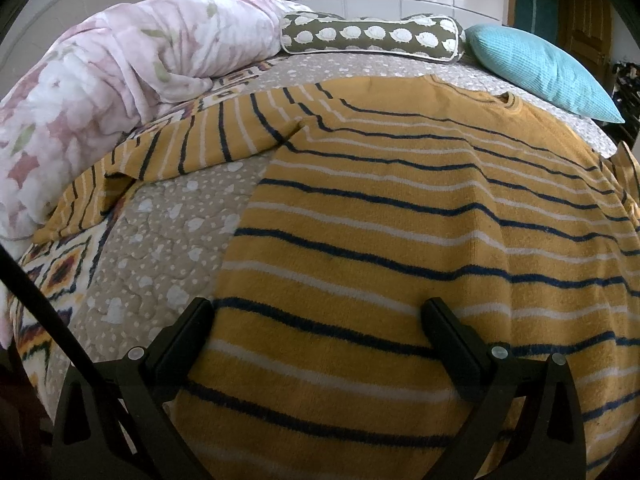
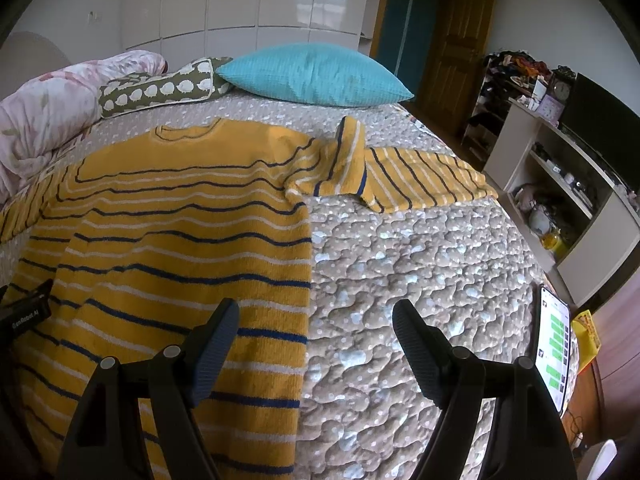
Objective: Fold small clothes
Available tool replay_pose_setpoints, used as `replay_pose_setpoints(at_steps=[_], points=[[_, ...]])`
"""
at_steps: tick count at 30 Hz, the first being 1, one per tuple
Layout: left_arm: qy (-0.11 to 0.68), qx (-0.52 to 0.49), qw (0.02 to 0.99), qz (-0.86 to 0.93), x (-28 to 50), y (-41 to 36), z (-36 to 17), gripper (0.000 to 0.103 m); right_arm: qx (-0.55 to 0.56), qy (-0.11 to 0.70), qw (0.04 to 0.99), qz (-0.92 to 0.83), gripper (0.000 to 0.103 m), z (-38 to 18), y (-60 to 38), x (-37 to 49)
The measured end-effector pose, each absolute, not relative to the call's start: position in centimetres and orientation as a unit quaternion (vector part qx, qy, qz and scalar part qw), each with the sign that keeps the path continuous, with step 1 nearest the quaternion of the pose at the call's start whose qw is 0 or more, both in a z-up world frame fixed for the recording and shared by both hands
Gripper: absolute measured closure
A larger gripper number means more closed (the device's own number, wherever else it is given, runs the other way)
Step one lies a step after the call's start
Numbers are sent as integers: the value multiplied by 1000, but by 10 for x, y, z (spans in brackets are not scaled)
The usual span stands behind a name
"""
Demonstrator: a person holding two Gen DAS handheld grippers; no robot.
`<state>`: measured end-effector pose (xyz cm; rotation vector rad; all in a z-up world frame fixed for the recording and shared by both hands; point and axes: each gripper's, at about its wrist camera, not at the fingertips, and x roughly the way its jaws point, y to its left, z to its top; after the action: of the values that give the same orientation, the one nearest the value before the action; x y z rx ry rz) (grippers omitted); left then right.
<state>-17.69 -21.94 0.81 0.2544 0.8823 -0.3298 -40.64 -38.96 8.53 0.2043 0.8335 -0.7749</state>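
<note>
A mustard-yellow sweater (image 1: 400, 216) with navy and white stripes lies spread flat on the bed, collar toward the pillows; it also shows in the right wrist view (image 2: 176, 232). Its left sleeve (image 1: 172, 148) reaches out toward the blanket. Its right sleeve (image 2: 404, 180) is stretched right, bunched at the shoulder. My left gripper (image 1: 320, 312) is open and empty over the sweater's lower left edge. My right gripper (image 2: 316, 320) is open and empty, straddling the sweater's lower right side edge.
The bed has a beige quilted cover (image 2: 420, 264). A pink floral blanket (image 1: 100, 92), an olive bolster (image 1: 372, 36) and a teal pillow (image 2: 316, 76) lie at the head. A phone (image 2: 554, 344) lies at the right edge. Shelves (image 2: 560, 184) stand beyond.
</note>
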Motion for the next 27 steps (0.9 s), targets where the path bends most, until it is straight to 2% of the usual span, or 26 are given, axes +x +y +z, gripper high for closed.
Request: replay_pose_setpoints(at_steps=[5,12,15,19,26,27], points=[[427,124,884,-146,-181,-220,8,0,95,396,839,-361,20,85,-385,-407],[486,77,857,-150,-193,-197,17,0,126,394,849,-329,20,85,-381,-419],[476,45,860,-177,-220,-177,34,1,145,393,850,-319,20,82,-385,-430],[441,60,875,-190,-250,-159,58,1,167,400,849,-303,25,70,-390,-451],[408,55,889,-201,-278,-128,85,1,206,426,843,-255,26,38,-370,-482],[409,48,888,-205,-280,-125,88,1,199,425,846,-253,33,38,-366,-483]])
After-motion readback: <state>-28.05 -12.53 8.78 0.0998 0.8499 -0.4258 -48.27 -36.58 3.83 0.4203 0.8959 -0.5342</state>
